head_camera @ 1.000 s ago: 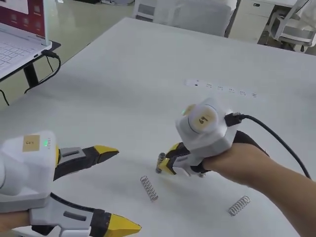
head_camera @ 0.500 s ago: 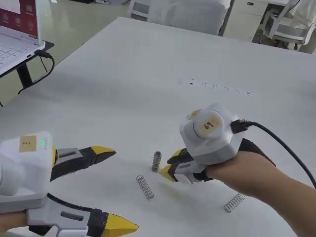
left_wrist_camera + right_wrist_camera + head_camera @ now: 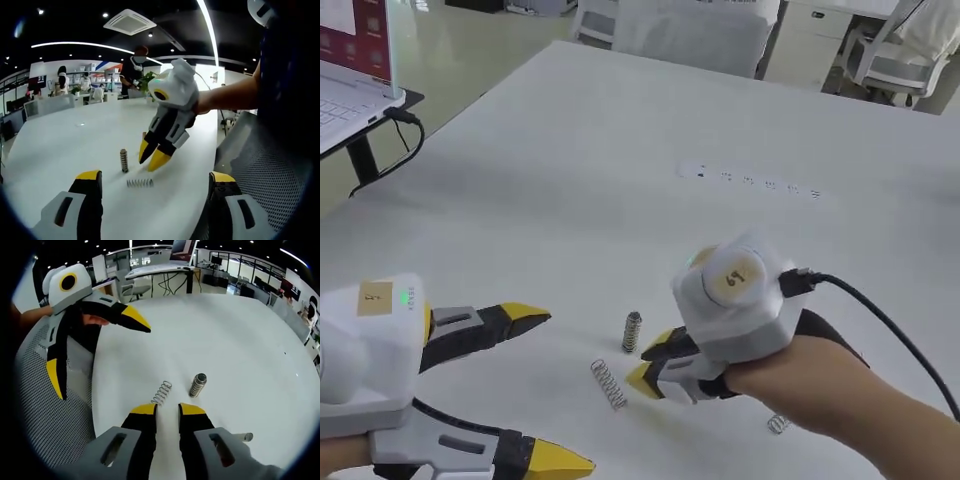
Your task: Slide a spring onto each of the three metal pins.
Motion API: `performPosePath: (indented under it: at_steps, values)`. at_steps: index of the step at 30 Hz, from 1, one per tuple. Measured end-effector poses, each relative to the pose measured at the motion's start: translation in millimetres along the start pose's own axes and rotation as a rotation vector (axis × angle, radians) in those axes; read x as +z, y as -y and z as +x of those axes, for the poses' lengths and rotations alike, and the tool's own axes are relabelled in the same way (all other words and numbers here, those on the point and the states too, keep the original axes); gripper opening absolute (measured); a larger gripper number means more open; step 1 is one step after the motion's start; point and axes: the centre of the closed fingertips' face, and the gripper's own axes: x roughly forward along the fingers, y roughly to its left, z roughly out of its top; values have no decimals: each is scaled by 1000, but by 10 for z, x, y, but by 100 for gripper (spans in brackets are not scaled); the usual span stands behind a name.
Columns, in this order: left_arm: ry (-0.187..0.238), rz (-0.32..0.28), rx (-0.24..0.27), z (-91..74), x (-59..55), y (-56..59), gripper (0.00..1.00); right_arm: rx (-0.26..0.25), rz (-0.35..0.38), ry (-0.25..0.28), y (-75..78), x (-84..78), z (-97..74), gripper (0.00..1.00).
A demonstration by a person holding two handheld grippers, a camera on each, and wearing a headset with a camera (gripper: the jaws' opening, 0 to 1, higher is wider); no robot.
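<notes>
Backing off since a second ago, the right gripper (image 3: 645, 365) no longer touches the upright spring (image 3: 632, 331), which stands alone on the tabletop (image 3: 570, 180) toward its near edge, just beyond the fingertips. Its fingers are a narrow gap apart and hold nothing, tips angled down just beside a lying spring (image 3: 608, 384). A third spring (image 3: 778, 424) peeks from under the right hand (image 3: 800, 360). The left gripper (image 3: 565, 392) hovers at the near left, fingers spread wide and empty
</notes>
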Motion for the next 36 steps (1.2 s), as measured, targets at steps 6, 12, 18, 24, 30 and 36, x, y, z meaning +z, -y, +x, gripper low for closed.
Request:
performPosePath:
  at_steps: [6,12,18,24,30,36]
  values:
    - [-3,3,-8,7,-3,3,84,11,11,5,-80,16,53,15]
    - [-3,5,-13,16,-3,-1,84,-3,18,-16,-138,20,146,15]
    - [-5,6,-16,7,-13,2,84,-44,38,-34,-116,-2,208,15]
    - [-3,4,-15,2,-15,3,84,-77,49,-48,-107,-48,243,14]
    - [0,3,-14,4,-11,17,83,-97,65,-57,-107,-74,259,13]
    - [-2,2,-12,-16,-29,16,83,-114,67,-74,-79,-134,254,11]
